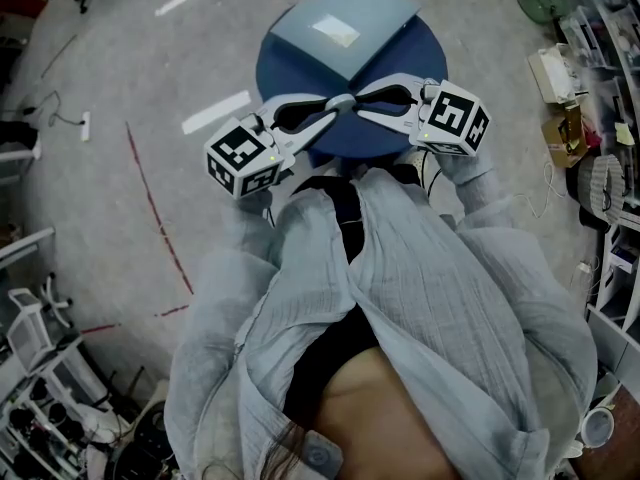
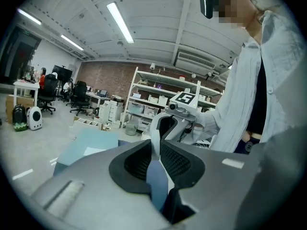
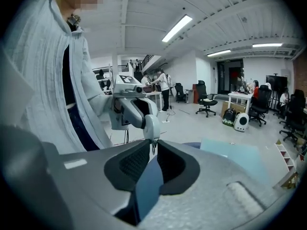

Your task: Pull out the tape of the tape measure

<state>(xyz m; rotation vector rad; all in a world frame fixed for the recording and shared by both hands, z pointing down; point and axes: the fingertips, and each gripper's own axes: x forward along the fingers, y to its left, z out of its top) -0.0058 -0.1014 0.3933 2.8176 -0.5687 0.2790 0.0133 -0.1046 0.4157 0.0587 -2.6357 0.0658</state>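
Two claws meeting tip to tip above the round blue desk [image 1: 285, 68], each angled inward and tilted slightly downward, marker cubes nearest the body. Left claw [image 1: 333, 108] clamped on what looks like the small grey tape measure [image 1: 343, 100]; right claw [image 1: 354, 105] pinched onto its facing end.

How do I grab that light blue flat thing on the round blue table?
Best by its far end. The light blue flat thing looks like it sticks out past the table's rim there, so coming level from that side, one jaw could go above and one below. It lies flat and is too wide to pinch across, and its near corner rests on the tabletop.
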